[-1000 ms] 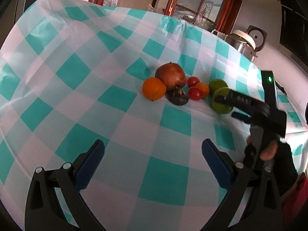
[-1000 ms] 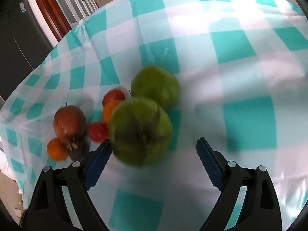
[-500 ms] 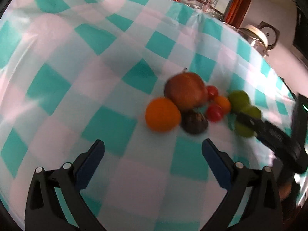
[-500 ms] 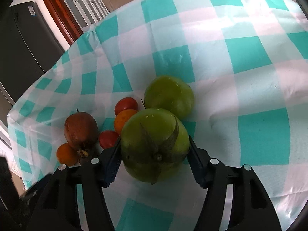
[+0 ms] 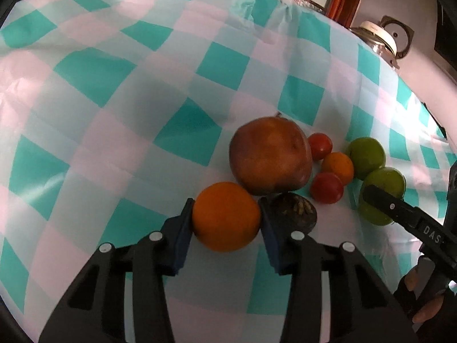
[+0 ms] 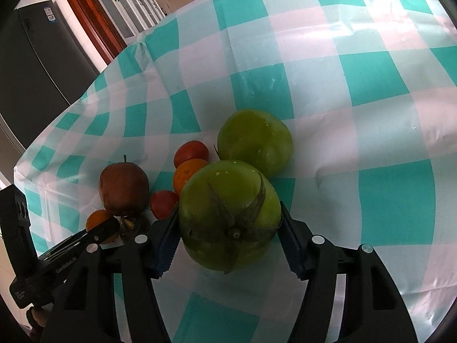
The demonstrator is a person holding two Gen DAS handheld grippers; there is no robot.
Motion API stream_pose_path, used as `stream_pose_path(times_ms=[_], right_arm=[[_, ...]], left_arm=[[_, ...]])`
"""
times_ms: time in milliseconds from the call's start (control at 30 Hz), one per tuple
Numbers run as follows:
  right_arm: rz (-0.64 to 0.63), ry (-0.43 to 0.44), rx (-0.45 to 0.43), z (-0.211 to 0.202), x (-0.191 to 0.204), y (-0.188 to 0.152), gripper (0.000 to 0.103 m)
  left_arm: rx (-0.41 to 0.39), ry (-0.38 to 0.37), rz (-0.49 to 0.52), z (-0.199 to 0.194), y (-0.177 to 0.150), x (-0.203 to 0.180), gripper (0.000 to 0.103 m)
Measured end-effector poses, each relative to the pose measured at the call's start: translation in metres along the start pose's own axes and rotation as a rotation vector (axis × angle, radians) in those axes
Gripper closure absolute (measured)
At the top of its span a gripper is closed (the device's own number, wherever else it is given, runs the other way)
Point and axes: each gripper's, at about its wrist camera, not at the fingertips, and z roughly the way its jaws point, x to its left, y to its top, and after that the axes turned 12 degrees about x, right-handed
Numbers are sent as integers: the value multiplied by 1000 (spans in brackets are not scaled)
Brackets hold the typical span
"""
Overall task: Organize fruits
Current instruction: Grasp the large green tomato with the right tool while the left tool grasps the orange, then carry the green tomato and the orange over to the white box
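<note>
A cluster of fruit lies on the teal-and-white checked tablecloth (image 5: pixel 114 131). My left gripper (image 5: pixel 225 220) is shut on an orange (image 5: pixel 226 216) at the cluster's near edge. Behind it sit a large red-brown apple (image 5: pixel 270 158), a dark wrinkled fruit (image 5: pixel 297 210), two red tomatoes (image 5: pixel 326 187), a small orange (image 5: pixel 338 167) and a green tomato (image 5: pixel 366 154). My right gripper (image 6: pixel 230 223) is shut on a second green tomato (image 6: pixel 230 214), stem end toward the camera. The other green tomato (image 6: pixel 255 140) lies just beyond it.
A rice cooker (image 5: pixel 380 38) stands past the table's far right edge. A dark fridge (image 6: pixel 34 68) and wooden doors stand behind the table. The cloth hangs over the table edges all round.
My left gripper moved in to the cluster and closed on the orange. My right gripper closed on the green tomato and has stayed shut on it.
</note>
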Motion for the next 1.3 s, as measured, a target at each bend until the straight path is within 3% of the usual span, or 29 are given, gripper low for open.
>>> stream_pose_path(times_ms=[333, 567, 900, 1133, 1300], right_arm=[[8, 10, -19, -1, -2, -1, 41], [17, -5, -33, -9, 1, -11, 41], [85, 124, 9, -58, 21, -115, 41], [-23, 158, 19, -84, 62, -177, 41], [-159, 132, 40, -94, 98, -211, 41]], left_arm=[[-127, -53, -49, -28, -16, 10, 59], [-175, -41, -112, -58, -57, 15, 59], [-260, 14, -112, -150, -188, 45, 58], [-272, 71, -65, -191, -247, 64, 58], [-271, 105, -55, -210, -284, 77, 58]])
